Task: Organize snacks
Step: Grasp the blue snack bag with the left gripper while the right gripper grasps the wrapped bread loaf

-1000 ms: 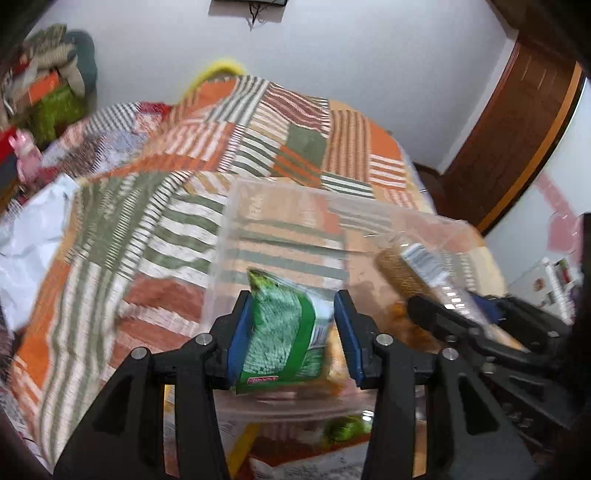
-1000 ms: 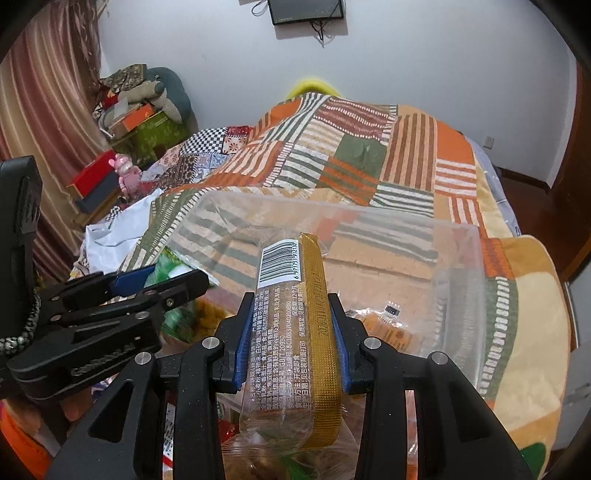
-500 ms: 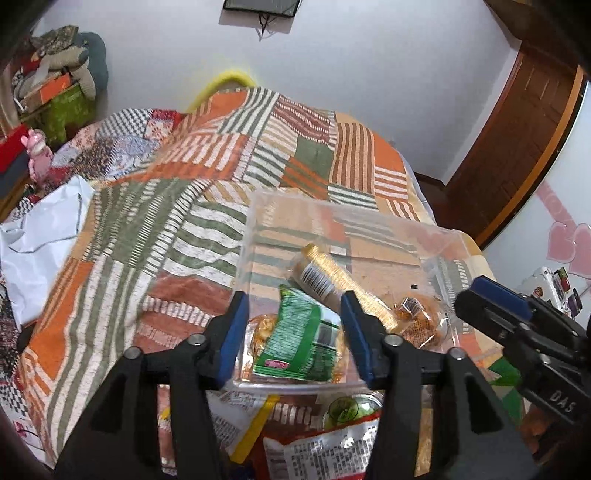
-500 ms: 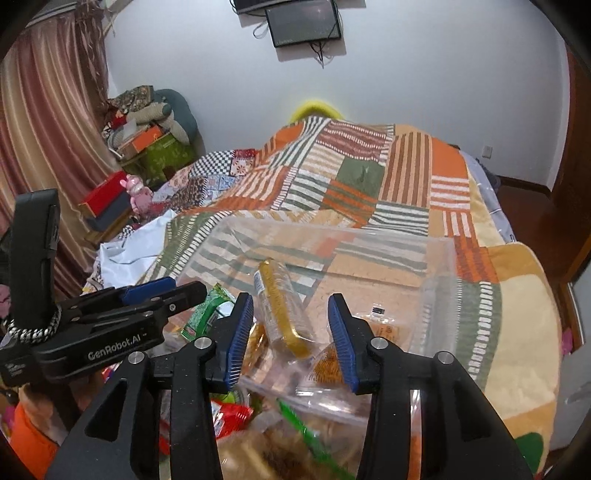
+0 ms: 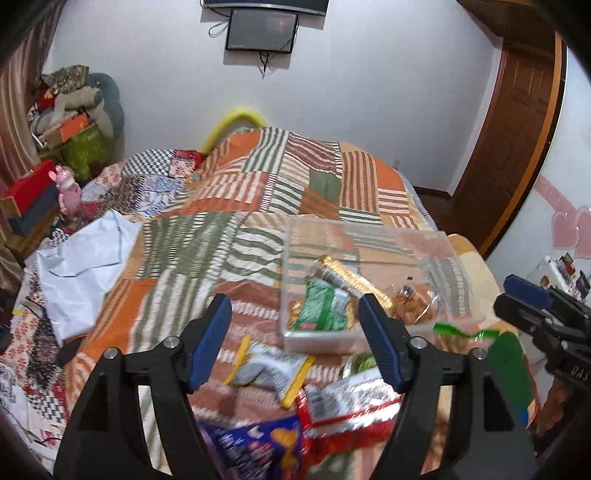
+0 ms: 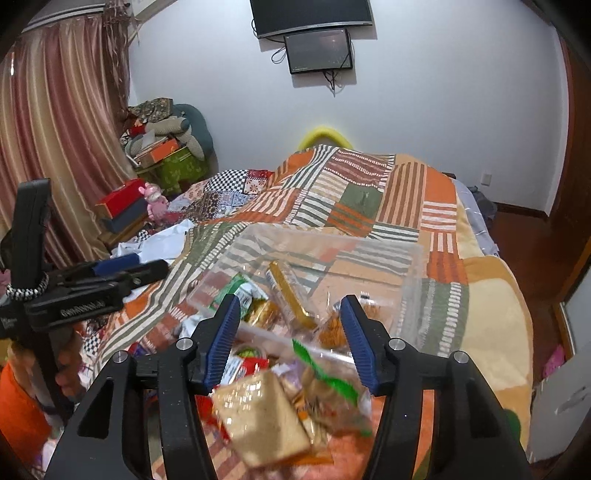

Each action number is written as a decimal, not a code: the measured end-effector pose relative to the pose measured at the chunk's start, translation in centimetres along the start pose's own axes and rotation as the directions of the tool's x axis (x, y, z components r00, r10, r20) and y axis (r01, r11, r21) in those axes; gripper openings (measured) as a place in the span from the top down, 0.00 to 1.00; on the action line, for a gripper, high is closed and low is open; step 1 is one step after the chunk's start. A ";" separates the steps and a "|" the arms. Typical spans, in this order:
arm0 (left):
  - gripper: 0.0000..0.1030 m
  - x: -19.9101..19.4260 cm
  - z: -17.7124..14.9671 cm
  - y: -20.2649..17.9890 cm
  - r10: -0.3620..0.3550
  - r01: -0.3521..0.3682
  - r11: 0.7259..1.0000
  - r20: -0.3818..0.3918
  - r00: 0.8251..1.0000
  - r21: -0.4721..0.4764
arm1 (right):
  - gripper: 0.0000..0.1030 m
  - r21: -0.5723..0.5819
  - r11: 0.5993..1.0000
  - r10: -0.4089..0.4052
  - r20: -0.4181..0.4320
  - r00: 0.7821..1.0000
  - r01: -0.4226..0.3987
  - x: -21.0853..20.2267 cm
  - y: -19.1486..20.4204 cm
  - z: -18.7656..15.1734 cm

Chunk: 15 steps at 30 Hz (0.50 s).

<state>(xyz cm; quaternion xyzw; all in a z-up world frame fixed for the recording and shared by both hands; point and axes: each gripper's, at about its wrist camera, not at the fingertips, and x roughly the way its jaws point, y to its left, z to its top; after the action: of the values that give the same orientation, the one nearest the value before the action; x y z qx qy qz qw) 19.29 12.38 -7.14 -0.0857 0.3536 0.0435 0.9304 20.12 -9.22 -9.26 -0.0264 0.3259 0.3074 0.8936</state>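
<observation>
Left wrist view: the left tool (image 5: 295,341) hangs spread wide and empty at lower centre. Right of centre, the clear plastic bin (image 5: 364,240) on the patchwork bed (image 5: 229,236) holds a green snack packet (image 5: 323,308) and gold biscuit sleeve (image 5: 351,278).

Right wrist view: the right tool (image 6: 290,339) gapes empty above a loose sandwich pack (image 6: 260,417), low in frame.

White wall (image 6: 424,103) ahead, TV (image 6: 310,14) mounted high, small screen (image 6: 319,51) just below, cables dangling. Bed ahead under patchwork quilt (image 6: 369,192); yellow headboard (image 6: 325,133) touching wall. Striped curtain (image 6: 55,147) far left. Pile of boxes and cushions (image 6: 166,144) in left corner; pink toy (image 6: 155,201) beside red box (image 6: 120,197). Wooden door (image 5: 513,147) right of bed. Pink hearts (image 5: 570,230) on right wall
</observation>
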 end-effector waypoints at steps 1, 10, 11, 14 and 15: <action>0.28 -0.6 -0.4 0.3 0.011 -0.011 1.000 0.001 1.000 0.009 | 0.48 0.001 1.000 0.003 -0.003 1.000 -0.003 -0.2 0.0 -0.4; 0.24 -1.8 -5.4 2.2 0.038 -0.034 0.998 -0.087 0.995 0.052 | 0.48 -0.002 0.999 0.039 -0.079 0.996 -0.039 0.2 0.2 -3.7; 0.22 -1.5 -5.9 2.3 0.040 -0.034 0.998 -0.100 0.994 0.052 | 0.48 0.002 0.999 0.044 -0.087 0.995 -0.044 0.2 0.2 -4.1; 0.20 -0.9 -7.7 2.9 0.038 -0.032 0.999 -0.151 0.988 0.043 | 0.48 0.009 0.999 0.054 -0.110 0.993 -0.053 0.4 0.3 -5.0; 0.20 -0.6 -8.2 3.1 0.033 -0.027 0.999 -0.167 0.985 0.032 | 0.48 0.008 0.998 0.055 -0.118 0.991 -0.055 0.6 0.4 -5.3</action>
<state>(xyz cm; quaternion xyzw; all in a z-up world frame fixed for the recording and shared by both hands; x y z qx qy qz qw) 13.06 13.90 -13.17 -0.0698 0.4323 0.0449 0.8979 17.30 -9.91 -13.70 -0.0333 0.3796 0.3290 0.8640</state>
